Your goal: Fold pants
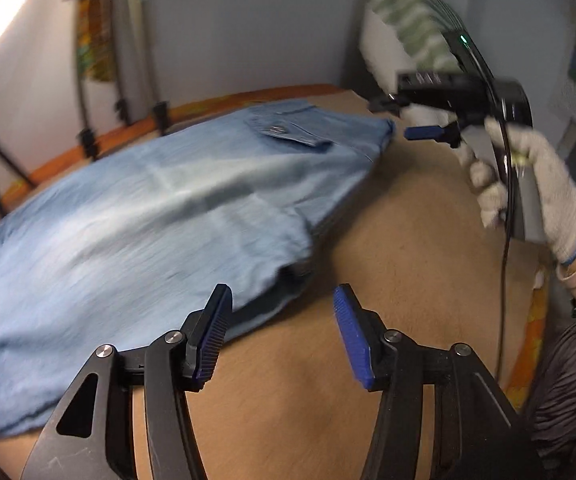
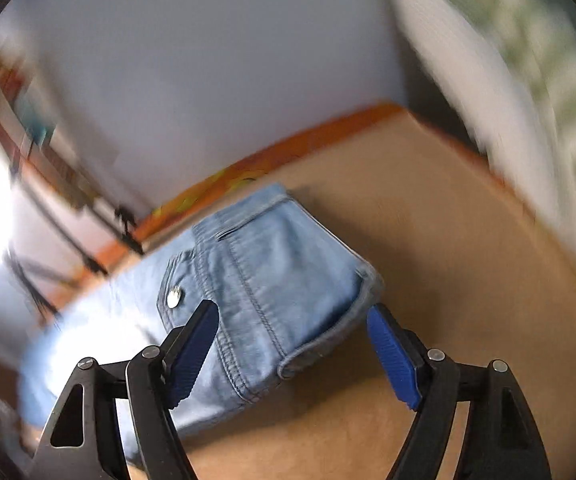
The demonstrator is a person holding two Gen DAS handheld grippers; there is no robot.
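A: Left wrist view first. Light blue denim pants (image 1: 136, 216) spread flat on the tan tabletop (image 1: 388, 248), folded lengthwise by the look of it, one leg stacked on the other, button-flap back pocket (image 1: 288, 130) facing up at the far waist end.

B: And the left gripper (image 1: 278, 320)?

A: Jaws apart, blue ribbed pads clear of the cloth, nothing pinched between; hovering just beside the near folded edge, over bare table.

B: Right gripper (image 1: 424, 133) from there?

A: Visible at the far right, carried by a hand in a white knit glove (image 1: 544, 192), just beside the waistband corner. Too edge-on to judge the opening from here.

B: Right wrist view, then.

A: Same pants (image 2: 256, 292), waistband corner (image 2: 364, 280) and silver snap (image 2: 174, 297) close below. Right gripper (image 2: 292, 320) spread wide, straddling the waist end, pads not pressing on anything.

B: Progress?

A: Judged about midway: lengthwise fold apparently done and laid down, both tools empty. Still left, likely, one or two crosswise folds bringing hems toward the waist, then a tidy-up. Heavy blur, so finer creases not readable.
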